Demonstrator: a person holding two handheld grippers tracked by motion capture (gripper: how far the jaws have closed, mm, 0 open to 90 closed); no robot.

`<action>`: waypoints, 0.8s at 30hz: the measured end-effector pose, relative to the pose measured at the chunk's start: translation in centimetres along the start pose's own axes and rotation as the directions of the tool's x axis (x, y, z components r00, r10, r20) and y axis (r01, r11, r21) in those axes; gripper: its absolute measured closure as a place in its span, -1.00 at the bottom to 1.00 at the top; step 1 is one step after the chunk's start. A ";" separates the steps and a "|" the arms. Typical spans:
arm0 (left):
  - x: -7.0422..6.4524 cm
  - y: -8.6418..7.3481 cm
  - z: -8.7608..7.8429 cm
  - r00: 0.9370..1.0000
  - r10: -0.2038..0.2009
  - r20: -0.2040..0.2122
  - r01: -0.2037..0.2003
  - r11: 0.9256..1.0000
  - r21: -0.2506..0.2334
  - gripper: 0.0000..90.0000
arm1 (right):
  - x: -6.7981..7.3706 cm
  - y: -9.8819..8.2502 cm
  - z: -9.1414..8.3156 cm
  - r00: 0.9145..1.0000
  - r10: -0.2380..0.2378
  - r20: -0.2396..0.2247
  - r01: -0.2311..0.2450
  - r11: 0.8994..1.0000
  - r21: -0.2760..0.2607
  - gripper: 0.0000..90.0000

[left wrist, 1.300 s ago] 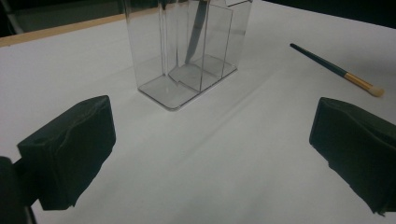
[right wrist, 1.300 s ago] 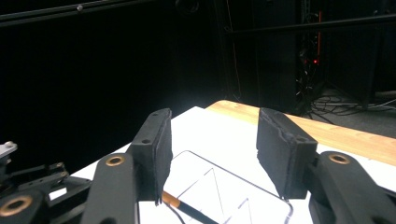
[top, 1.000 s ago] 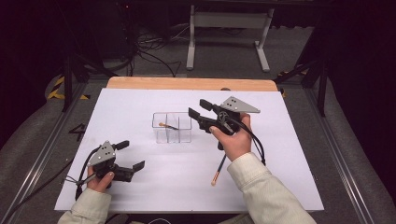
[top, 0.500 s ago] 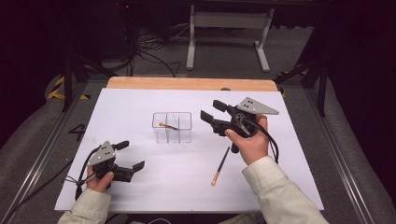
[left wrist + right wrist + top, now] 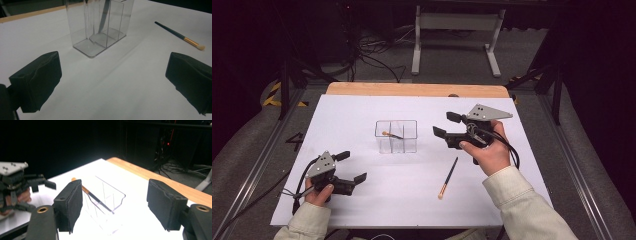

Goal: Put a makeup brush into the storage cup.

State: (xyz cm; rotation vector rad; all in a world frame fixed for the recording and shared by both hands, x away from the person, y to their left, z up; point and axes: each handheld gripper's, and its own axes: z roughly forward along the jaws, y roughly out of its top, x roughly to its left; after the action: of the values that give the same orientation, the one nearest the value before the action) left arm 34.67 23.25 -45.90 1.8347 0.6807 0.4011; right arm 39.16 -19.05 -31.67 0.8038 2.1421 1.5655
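Right hand-held gripper [image 5: 447, 131] has pulled back from the clear box [image 5: 396, 136], jaws just opening, nothing betw. them. One brush [image 5: 392, 135] leans inside; 2nd brush [image 5: 448, 178] lies on desk [image 5: 362, 110]. Left hand-held gripper [image 5: 351, 167] rests open, empty.

White sheet [image 5: 362, 200] covers the table, with a wooden tabletop edge [image 5: 412, 89] showing along the far side. Beyond it, a grey floor with tangled black cables [image 5: 372, 55] and a pale metal stand [image 5: 457, 30] on two feet. Yellow-black hazard tape [image 5: 274, 95] at far left, dark background behind.
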 end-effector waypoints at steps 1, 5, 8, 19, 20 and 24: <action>0.0 0.0 0.0 1.000 0.001 0.000 -0.001 1.000 0.000 -0.98 | -0.1 0.1 -0.1 1.000 -0.008 -0.001 0.008 1.000 0.014 -0.36; -0.1 0.0 -0.1 1.000 -0.005 -0.002 0.005 1.000 0.001 -0.98 | -0.2 0.4 -0.2 0.999 -0.047 -0.021 0.049 0.996 0.081 -0.36; -0.1 -0.1 -0.3 1.000 0.002 -0.001 -0.002 1.000 0.005 -0.98 | -0.3 0.6 -0.3 0.997 -0.066 -0.030 0.069 0.990 0.120 -0.38; -0.3 -0.4 -1.2 1.000 -0.002 -0.015 0.002 1.000 0.001 -0.98 | -0.9 1.2 -0.5 0.988 -0.125 -0.091 0.144 0.959 0.245 -0.47; -0.2 -0.4 -1.2 1.000 0.002 -0.015 -0.002 1.000 0.000 -0.98 | -0.9 1.2 -0.4 0.986 -0.130 -0.101 0.152 0.953 0.260 -0.49; -0.3 -0.5 -1.3 1.000 -0.003 -0.016 0.003 1.000 0.001 -0.98 | -0.9 1.2 -0.4 0.982 -0.148 -0.115 0.176 0.942 0.285 -0.53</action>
State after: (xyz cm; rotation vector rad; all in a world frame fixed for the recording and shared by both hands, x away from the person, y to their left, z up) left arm 33.58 24.17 -45.85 1.8331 0.6945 0.4146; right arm 39.93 -19.61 -30.41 0.6320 2.4781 1.2402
